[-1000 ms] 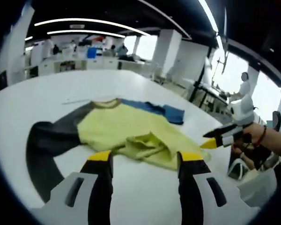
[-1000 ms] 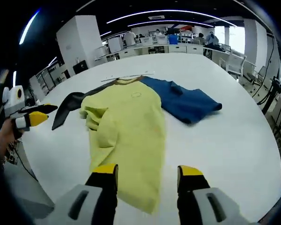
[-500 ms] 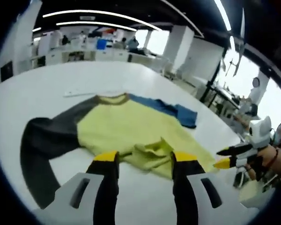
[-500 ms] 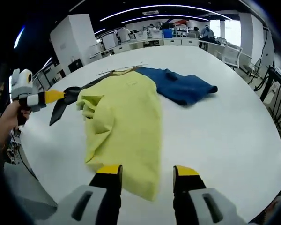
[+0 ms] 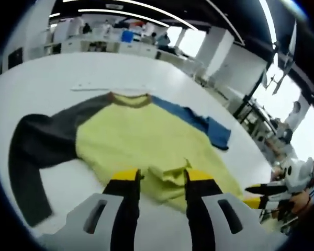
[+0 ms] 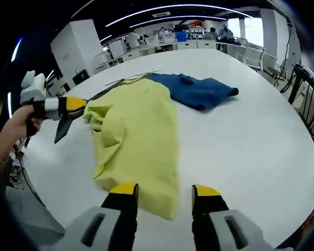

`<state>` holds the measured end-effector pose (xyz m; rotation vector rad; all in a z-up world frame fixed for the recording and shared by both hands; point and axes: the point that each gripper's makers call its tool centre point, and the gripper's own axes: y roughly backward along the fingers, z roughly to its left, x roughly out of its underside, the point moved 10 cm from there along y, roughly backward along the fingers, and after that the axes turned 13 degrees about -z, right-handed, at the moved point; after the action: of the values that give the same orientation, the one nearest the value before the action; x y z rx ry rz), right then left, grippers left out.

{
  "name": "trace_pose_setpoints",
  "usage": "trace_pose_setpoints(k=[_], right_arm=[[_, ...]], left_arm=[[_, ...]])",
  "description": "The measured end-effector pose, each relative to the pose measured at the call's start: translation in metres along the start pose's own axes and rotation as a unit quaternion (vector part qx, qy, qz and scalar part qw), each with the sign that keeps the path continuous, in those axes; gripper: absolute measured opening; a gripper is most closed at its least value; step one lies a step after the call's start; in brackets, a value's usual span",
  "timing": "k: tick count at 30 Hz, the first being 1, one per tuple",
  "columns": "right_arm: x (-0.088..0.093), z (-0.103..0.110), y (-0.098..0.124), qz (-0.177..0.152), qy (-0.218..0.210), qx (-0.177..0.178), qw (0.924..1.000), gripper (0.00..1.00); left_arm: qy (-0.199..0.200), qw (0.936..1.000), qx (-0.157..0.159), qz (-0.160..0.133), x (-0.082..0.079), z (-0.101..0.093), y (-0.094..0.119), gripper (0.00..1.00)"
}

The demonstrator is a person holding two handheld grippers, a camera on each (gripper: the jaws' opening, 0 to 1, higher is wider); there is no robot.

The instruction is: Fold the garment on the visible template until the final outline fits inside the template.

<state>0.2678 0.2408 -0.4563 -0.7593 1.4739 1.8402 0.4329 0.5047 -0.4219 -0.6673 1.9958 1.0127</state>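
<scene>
Yellow garment (image 5: pixel 141 136) sprawls unfolded on the white table (image 6: pixel 251 136), so both the left gripper (image 5: pixel 158 175) at its crumpled six-o'clock hem and the right gripper (image 6: pixel 161 189) stand parted, seemingly lining up grabs.

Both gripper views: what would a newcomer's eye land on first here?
The bright yellow garment spread across the white table, with a dark sleeve on one side and a blue sleeve on the other. The left gripper reaches the bunched yellow fold, jaws open.

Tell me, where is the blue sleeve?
In the right gripper view the blue sleeve lies flat on the white table, stretching right from the yellow shirt body, far past the jaws.
</scene>
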Motion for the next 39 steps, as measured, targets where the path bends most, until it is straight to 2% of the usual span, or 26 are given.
trace_pose_setpoints(k=[4,8,12,16,18,22,32,39], right_arm=[[0.000,0.002,0.000,0.001,0.002,0.000,1.0000,0.35],[0.001,0.003,0.001,0.002,0.001,0.004,1.0000,0.29],[0.003,0.001,0.001,0.023,0.003,0.014,0.9996,0.22],[0.003,0.001,0.002,0.027,0.003,0.019,0.9994,0.17],[0.004,0.002,0.002,0.031,0.002,0.021,0.9993,0.12],[0.008,0.004,0.003,0.042,0.013,0.026,0.9987,0.00],[0.003,0.004,0.005,0.043,0.025,0.014,0.9987,0.00],[-0.005,0.003,0.010,0.047,0.046,0.003,0.9978,0.00]], left_arm=[[-0.013,0.9993,0.000,0.034,0.004,-0.001,-0.007,0.20],[-0.017,0.9991,0.001,0.038,0.007,-0.002,-0.011,0.16],[-0.032,0.9983,-0.001,0.049,0.010,-0.001,-0.015,0.08],[-0.052,0.9970,-0.003,0.058,0.013,0.000,-0.013,0.00],[-0.054,0.9968,-0.005,0.059,0.014,0.001,-0.012,0.00],[-0.056,0.9967,-0.003,0.058,0.013,0.002,-0.004,0.00],[-0.077,0.9956,0.002,0.053,0.011,0.006,0.023,0.00],[-0.077,0.9959,0.002,0.047,0.016,0.016,0.057,0.00]])
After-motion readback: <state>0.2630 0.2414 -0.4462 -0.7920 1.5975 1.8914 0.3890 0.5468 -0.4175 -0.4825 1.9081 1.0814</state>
